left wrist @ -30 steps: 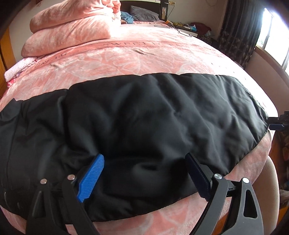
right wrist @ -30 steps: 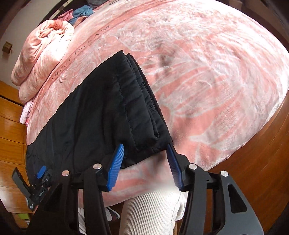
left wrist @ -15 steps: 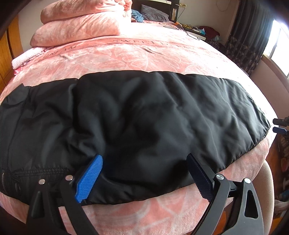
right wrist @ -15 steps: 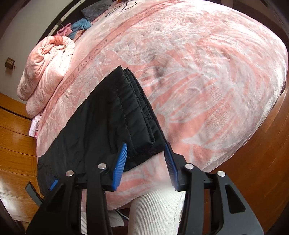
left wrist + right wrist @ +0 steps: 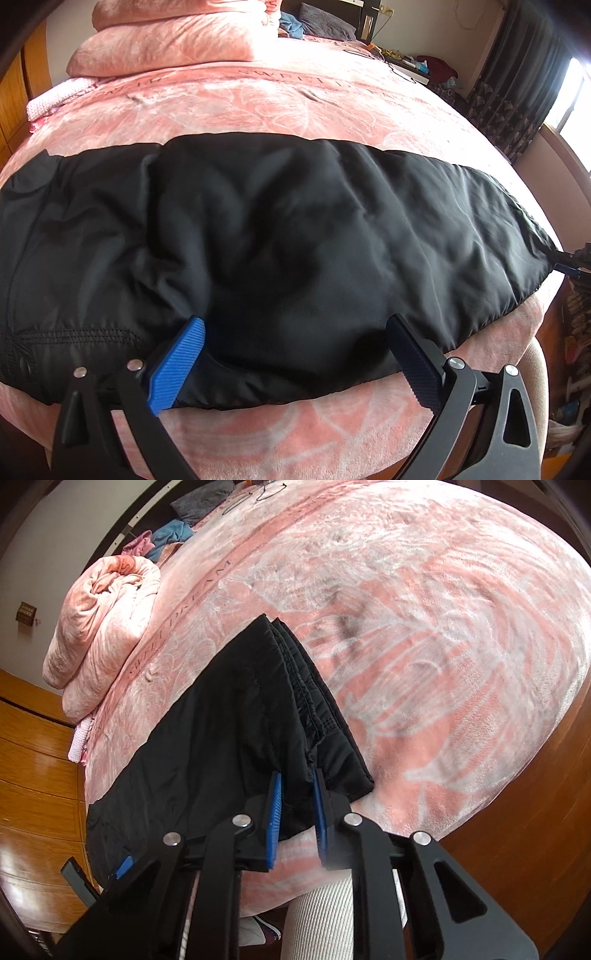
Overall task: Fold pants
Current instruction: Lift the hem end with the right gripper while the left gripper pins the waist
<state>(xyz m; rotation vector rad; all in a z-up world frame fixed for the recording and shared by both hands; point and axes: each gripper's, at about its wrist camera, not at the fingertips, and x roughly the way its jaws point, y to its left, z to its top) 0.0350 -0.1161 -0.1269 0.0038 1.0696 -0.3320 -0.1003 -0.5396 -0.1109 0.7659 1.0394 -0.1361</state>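
At six o'clock in my left wrist view, my left gripper (image 5: 295, 354) sits spread wide, its blue pads (image 5: 177, 369) resting on the near edge of the black pants (image 5: 280, 236) without pinching any fabric. The pants lie flat across the pink bedspread (image 5: 258, 99), running from nine o'clock to three o'clock along the near side of the bed. At three o'clock my right gripper (image 5: 570, 260) shows at the hem end. Farther off, at eleven o'clock, folded pink quilts (image 5: 173, 40) are stacked near the head of the bed, and dark curtains (image 5: 517, 85) hang at two o'clock.

In my right wrist view, my right gripper (image 5: 297, 812) at six o'clock is drawn nearly together, pinching the near corner of the stacked leg hems of the pants (image 5: 229, 746). The pants stretch away toward eight o'clock, where my left gripper (image 5: 122, 866) touches their far end. Beyond, at ten o'clock, the rolled quilts (image 5: 103, 638) lie on the bedspread (image 5: 443, 627).
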